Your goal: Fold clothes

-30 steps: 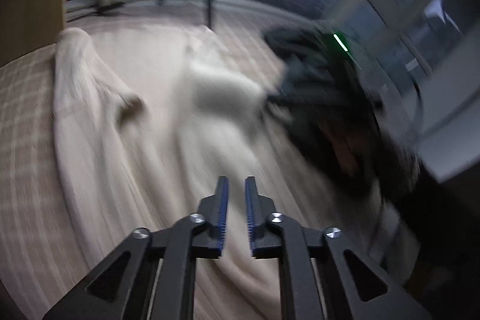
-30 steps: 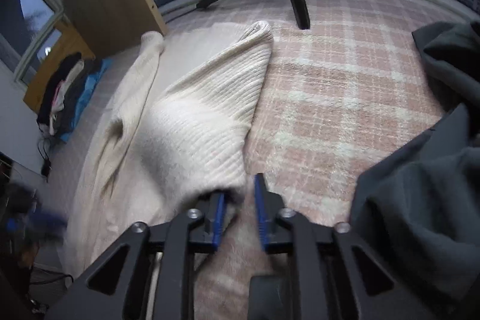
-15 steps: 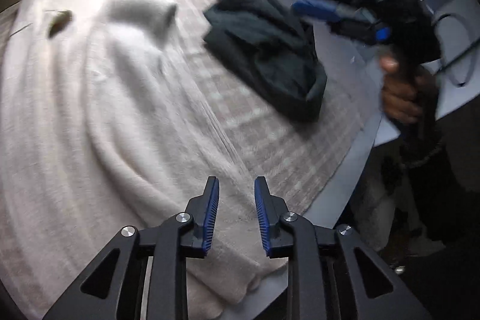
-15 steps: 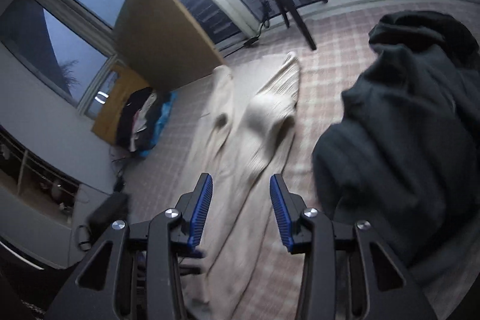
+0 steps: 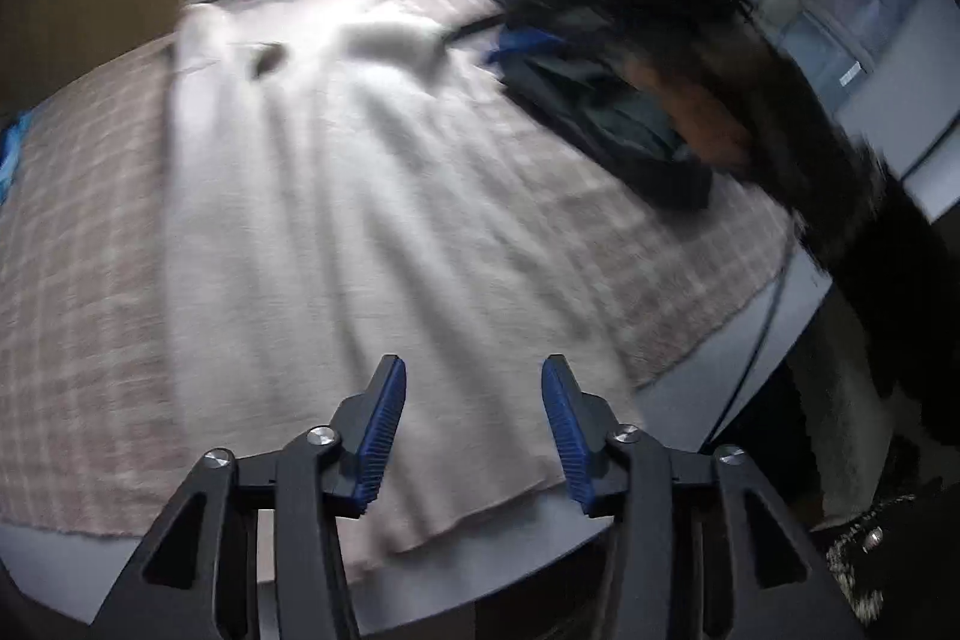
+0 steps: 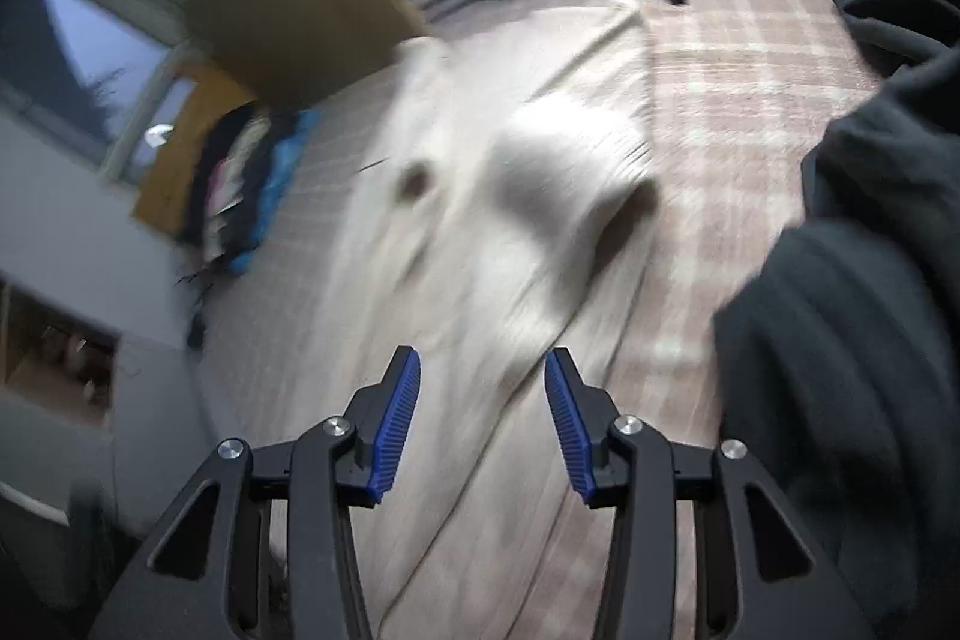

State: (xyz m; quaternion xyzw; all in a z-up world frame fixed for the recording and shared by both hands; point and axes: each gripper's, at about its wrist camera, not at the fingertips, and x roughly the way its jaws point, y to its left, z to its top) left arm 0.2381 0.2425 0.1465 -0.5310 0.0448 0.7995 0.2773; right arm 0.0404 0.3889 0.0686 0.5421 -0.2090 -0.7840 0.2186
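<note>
Cream knit garment (image 5: 336,220) flat beneath both parted tongs (image 5: 474,370), untouched

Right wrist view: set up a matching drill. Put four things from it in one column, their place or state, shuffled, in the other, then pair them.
1. cream sweater
2. dark garment
3. right gripper
4. pile of clothes

A. off the checked cloth, far left
B. open, nothing between the pads
C. bunched at the right edge
D. spread along the middle of the checked cloth

Pairs: 1-D, 2-C, 3-B, 4-A
</note>
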